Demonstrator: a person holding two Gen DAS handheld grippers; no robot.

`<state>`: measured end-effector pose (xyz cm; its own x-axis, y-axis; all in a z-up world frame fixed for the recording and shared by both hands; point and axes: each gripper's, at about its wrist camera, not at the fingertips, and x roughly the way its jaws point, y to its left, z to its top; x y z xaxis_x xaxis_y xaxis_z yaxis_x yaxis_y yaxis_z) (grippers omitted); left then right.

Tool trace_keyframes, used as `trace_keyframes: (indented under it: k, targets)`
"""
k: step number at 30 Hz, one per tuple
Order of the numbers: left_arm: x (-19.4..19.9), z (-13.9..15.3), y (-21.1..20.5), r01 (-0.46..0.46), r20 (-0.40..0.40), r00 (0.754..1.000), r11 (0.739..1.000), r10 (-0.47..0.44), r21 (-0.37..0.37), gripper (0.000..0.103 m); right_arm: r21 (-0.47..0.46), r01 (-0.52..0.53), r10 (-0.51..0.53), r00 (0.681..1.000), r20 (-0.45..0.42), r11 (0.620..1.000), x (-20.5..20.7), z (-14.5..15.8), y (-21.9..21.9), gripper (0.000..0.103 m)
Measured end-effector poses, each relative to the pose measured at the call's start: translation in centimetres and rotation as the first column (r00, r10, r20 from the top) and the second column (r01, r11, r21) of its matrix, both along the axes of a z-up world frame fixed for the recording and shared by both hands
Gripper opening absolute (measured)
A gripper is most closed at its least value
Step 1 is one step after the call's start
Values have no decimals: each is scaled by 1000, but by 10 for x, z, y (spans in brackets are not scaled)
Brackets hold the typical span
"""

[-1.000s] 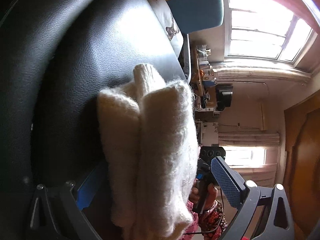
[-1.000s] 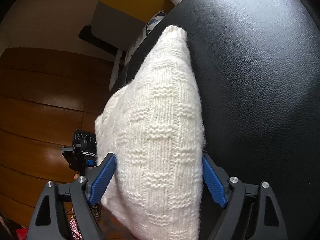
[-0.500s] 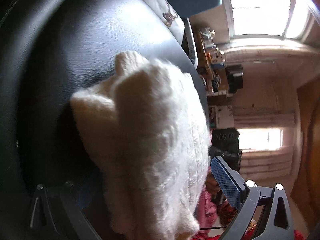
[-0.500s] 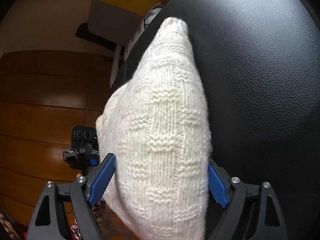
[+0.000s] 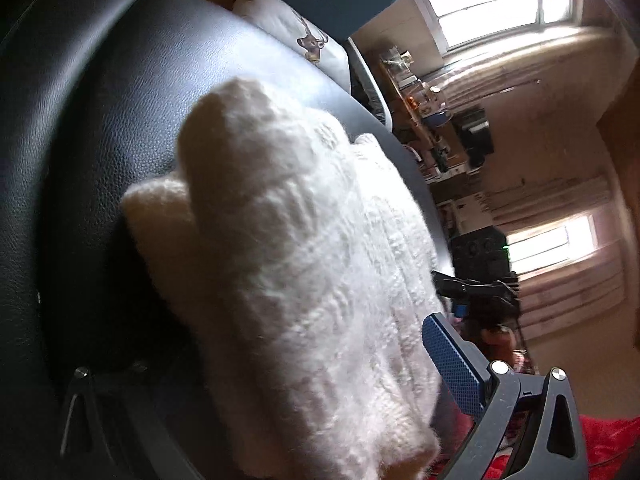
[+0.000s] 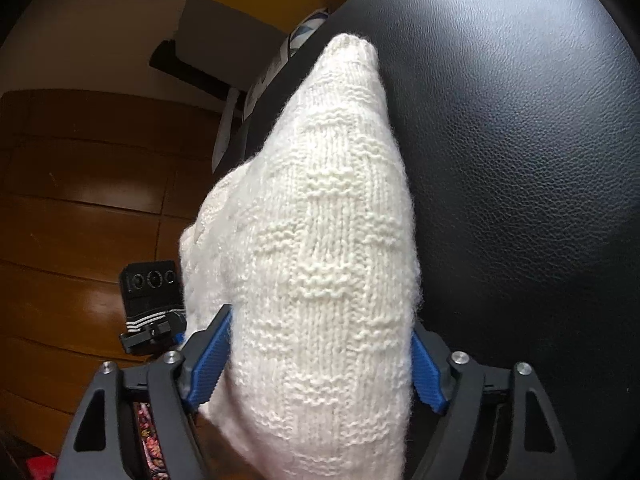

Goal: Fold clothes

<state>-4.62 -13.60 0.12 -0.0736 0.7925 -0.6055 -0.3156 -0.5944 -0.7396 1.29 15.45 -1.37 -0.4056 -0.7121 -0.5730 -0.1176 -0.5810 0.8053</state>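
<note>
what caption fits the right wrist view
Right tongs clamp a folded cream knit sweater against a black leather seat.

- The right gripper (image 6: pixel 316 364) pointed forward with its two blue-padded fingers (image 6: pixel 208 360) spread wide, one pad on each side of the bundle between them, both pads pressed against its flanks.
- The left gripper (image 5: pixel 280 376) was tilted in its own view; its right blue pad (image 5: pixel 452 364) showed clearly, lying against the edge of the same bundle, while the opposite finger sat in shadow and was mostly hidden, so how firmly it gripped could not be made out.
- In the right wrist view, the left gripper's body (image 6: pixel 154 312) showed to the lower left, near the right one.
</note>
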Motion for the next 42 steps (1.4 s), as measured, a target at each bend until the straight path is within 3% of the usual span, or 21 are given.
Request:
trace_keyframes:
  k: [3,7,12,18,25,36,42]
  targets:
    - [7,3,0,-11,-53,999,999,9,-33,101,18,9,-9,1000,-18,1000,0,1,-2,70]
    - [7,3,6,-73,-57,996,995,69,-75,92,23,15,-15,1000,-25,1000,0,0,-1,67]
    - [11,-1,1,-155,-74,986,981,147,-114,68,35,9,-8,999,-36,999,9,-2,-5,65]
    - [21,-2,10,-220,-120,972,965,204,-144,51,125,-3,11,998,-59,992,6,9,-27,62]
    - [34,8,27,-259,-242,949,938,203,-230,44,212,24,-2,995,-105,977,9,21,-43,55]
    - [48,28,56,-278,-359,921,901,151,-332,39,273,49,1,984,-178,961,25,35,-33,48]
    - [66,42,68,-262,-413,905,899,103,-351,38,325,71,13,969,-248,943,38,53,-23,47]
